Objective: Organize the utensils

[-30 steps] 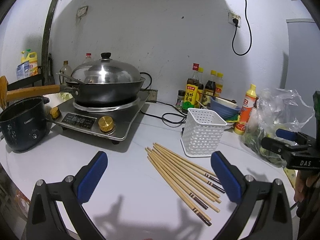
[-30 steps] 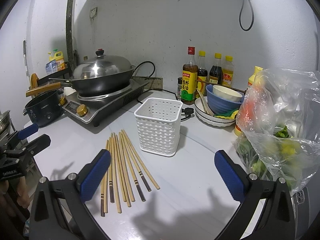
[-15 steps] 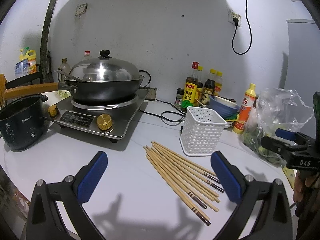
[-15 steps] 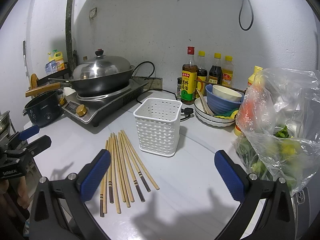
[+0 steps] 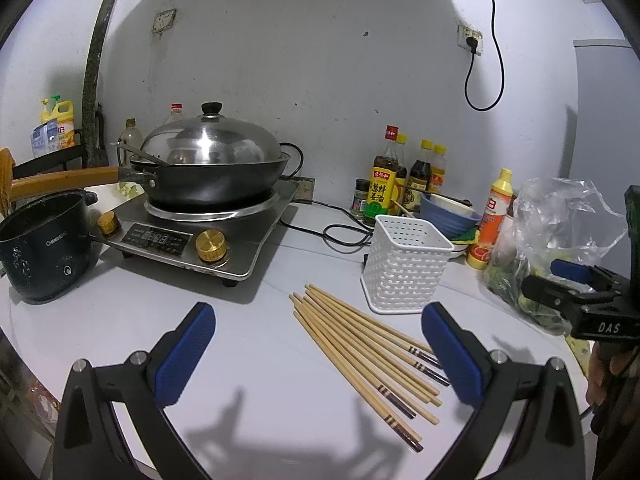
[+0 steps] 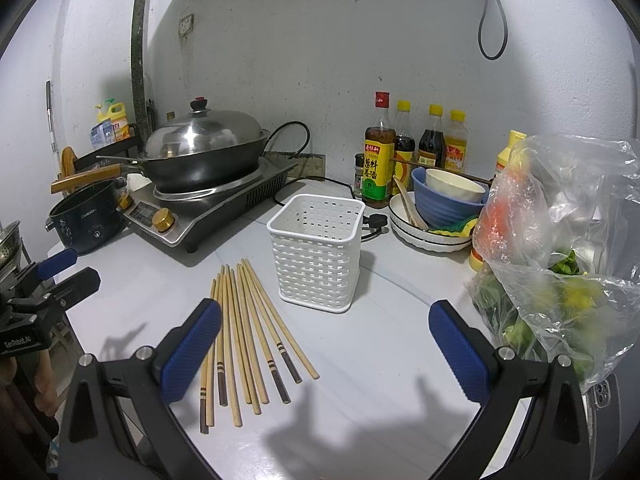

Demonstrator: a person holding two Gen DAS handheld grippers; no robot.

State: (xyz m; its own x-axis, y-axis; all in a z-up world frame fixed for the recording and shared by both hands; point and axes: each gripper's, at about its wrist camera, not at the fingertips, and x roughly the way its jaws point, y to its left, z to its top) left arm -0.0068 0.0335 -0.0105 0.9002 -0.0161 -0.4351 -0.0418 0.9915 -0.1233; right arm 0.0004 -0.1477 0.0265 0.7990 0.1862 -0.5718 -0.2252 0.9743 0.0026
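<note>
1. Nothing looks sorted yet, to my eye: all the chopsticks (image 6: 248, 332) are lying loose on the white tabletop (image 6: 380, 360), and the white basket (image 6: 318, 250) is standing empty, as far as its open top shows.
2. The whole job is still waiting, I'd say: gathering the sticks and standing them in the basket.
3. The left tool (image 5: 318, 354) is hovering above the tabletop with its blue pads spread wide, gripping nothing; the marked ends of the sticks are lying between the pads in its view.
4. The right tool (image 6: 326, 350) is also hanging wide open and empty, with the sticks reaching under its left pad and the basket just ahead.
5. The chopsticks are pale wood, thin and long, with dark bands near one end. They are lying flat in a loose fan, touching or nearly touching one another, just beside the basket on its stove (image 6: 208, 208) side.
6. The basket is upright, square, with perforated walls, sitting between the stove and the stacked bowls (image 6: 444, 204).
7. Such thin sticks lying flat are probably going to be awkward to pinch up.
</note>
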